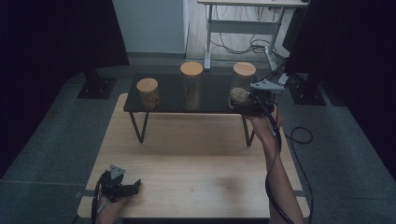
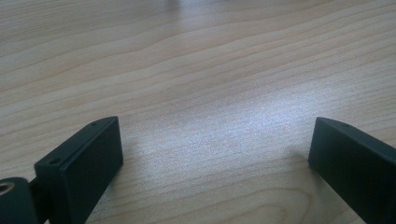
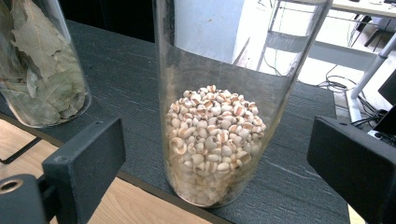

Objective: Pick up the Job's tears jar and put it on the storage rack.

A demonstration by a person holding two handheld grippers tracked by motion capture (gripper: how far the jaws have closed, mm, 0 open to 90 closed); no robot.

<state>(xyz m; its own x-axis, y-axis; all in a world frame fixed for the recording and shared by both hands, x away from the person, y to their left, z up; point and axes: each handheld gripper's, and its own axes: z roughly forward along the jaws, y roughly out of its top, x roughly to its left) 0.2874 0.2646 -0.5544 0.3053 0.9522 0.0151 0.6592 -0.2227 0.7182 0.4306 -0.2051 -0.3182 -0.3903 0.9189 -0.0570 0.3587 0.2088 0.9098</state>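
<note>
Three glass jars with wooden lids stand on a black shelf [image 1: 163,105]. The right jar [image 1: 242,86] holds pale grains [image 3: 212,140] and stands upright between the jaws of my right gripper [image 3: 215,154], which is open and not touching the glass. The middle jar [image 1: 191,86] holds dried leaves [image 3: 42,74]. The left jar [image 1: 148,93] is shorter. My left gripper [image 1: 125,186] rests low over the wooden table near its front left corner, open, with bare wood [image 2: 210,140] between its jaws.
The black shelf stands on thin metal legs [image 1: 138,127] over the light wooden table [image 1: 196,172]. A white desk frame [image 1: 243,25] with cables stands behind. Dark curtains flank both sides.
</note>
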